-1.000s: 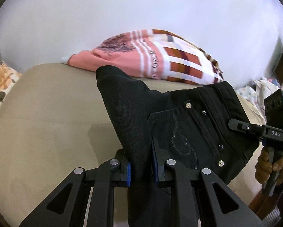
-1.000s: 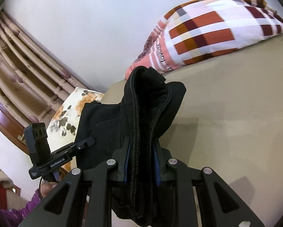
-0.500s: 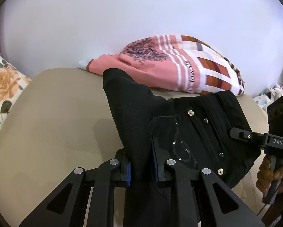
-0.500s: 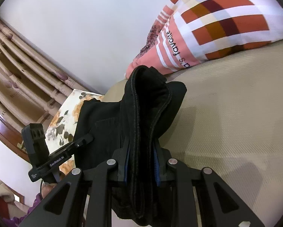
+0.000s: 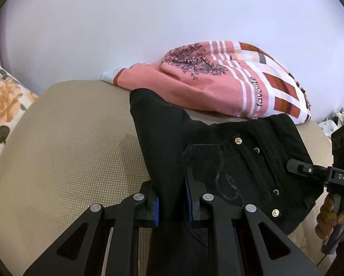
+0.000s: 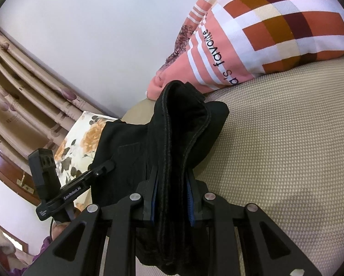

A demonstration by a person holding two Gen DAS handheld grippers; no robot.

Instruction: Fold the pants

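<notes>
Left wrist view: your left gripper (image 5: 170,203) is pinched tight on a fold of the pants (image 5: 240,172), with black cloth filling the gap between its blue pads (image 5: 157,210). The pants hang raised over the beige bed (image 5: 68,149), stretched rightward toward your right gripper (image 5: 314,172), which grips the far waistband edge. A stitched pocket and several metal rivets (image 5: 238,140) face the camera. Your right hand (image 5: 328,216) shows at the frame's edge, wrapped round the handle.

Behind the pants a pink-and-check pillow (image 5: 229,87) lies on the bed against the white wall (image 5: 149,23). A floral pillow (image 5: 4,105) sits at the far left.

Right wrist view: your right gripper (image 6: 173,203) is clamped on a thick bunch of the pants (image 6: 185,133), several layers of seamed waistband standing up between the pads (image 6: 190,203). The cloth runs left to your left gripper (image 6: 103,168), which bites on the other end; from this side its closure cannot be confirmed. The bed (image 6: 286,149) lies below and right, the check pillow (image 6: 263,34) beyond, touching the mattress. The floral pillow (image 6: 84,142) and pleated curtains (image 6: 22,92) sit to the left.
</notes>
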